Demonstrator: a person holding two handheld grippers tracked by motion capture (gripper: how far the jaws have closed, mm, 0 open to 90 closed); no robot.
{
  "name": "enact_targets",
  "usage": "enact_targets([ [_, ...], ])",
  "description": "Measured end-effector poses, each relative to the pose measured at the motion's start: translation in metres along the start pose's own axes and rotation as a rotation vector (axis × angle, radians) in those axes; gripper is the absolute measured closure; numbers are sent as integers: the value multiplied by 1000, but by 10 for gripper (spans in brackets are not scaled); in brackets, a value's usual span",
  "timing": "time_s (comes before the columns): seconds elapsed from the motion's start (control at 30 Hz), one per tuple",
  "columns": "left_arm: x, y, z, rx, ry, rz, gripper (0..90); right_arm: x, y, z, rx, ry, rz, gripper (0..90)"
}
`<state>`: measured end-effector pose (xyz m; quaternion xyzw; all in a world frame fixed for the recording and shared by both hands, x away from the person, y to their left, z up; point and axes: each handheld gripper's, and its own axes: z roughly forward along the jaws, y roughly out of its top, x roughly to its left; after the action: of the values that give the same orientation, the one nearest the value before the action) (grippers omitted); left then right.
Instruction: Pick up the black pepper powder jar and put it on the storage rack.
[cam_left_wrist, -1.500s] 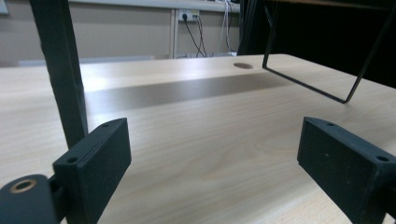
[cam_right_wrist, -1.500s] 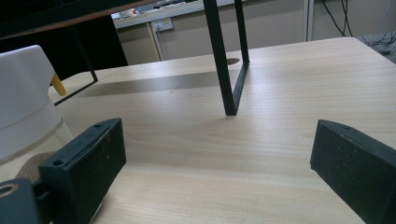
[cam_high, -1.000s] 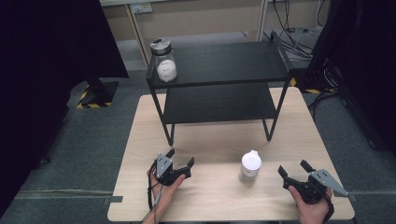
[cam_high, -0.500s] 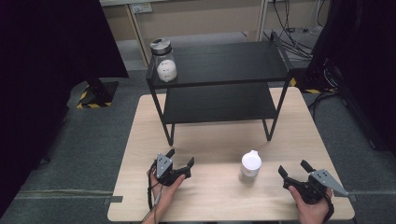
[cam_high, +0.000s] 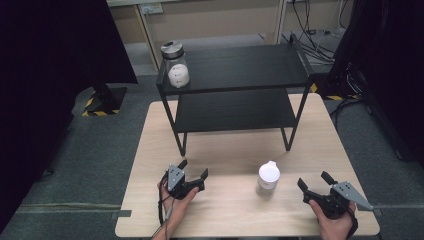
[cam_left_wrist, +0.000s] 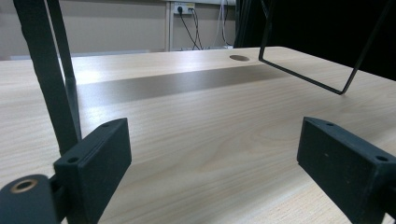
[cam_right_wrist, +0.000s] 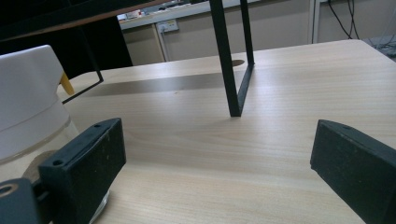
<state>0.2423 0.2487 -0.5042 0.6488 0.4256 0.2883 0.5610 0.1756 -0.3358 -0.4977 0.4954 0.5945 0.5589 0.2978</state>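
Note:
A small clear jar with a white lid (cam_high: 269, 175) stands on the wooden table (cam_high: 225, 145) near its front edge, between my two hands. My left gripper (cam_high: 192, 171) rests on the table left of that jar, open, with bare wood between its jaws (cam_left_wrist: 212, 154). To the jar's right my right gripper (cam_high: 315, 181) is open too. In the right gripper view the white-lidded jar (cam_right_wrist: 28, 107) rises just left of the left jaw, outside the gap. A second glass jar with a grey lid (cam_high: 175, 64) holding something white stands on the top left corner of the black shelf (cam_high: 240, 65).
The black two-tier metal shelf stands on the back half of the table; its legs (cam_high: 181, 142) reach the tabletop in front of both grippers. One leg (cam_left_wrist: 51, 74) is close to my left gripper, another (cam_right_wrist: 231, 65) ahead of the right. Grey floor surrounds the table.

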Motion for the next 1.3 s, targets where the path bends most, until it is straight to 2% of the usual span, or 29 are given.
enact_targets([
  [0.27,-1,-1,-1,-6,2,4,92,-2,-1,0,-4,45,-67,36],
  [0.5,0,0,0,1,0,4,92,-5,1,1,-6,125,-110,36],
  [0.97,-1,1,0,4,0,10,92,6,8,10,21,258,-171,42],
  [1.1,0,0,0,1,-1,4,91,11,11,19,41,303,-194,50],
  [1.3,-1,0,1,2,-2,8,92,20,13,33,61,342,-216,63],
])
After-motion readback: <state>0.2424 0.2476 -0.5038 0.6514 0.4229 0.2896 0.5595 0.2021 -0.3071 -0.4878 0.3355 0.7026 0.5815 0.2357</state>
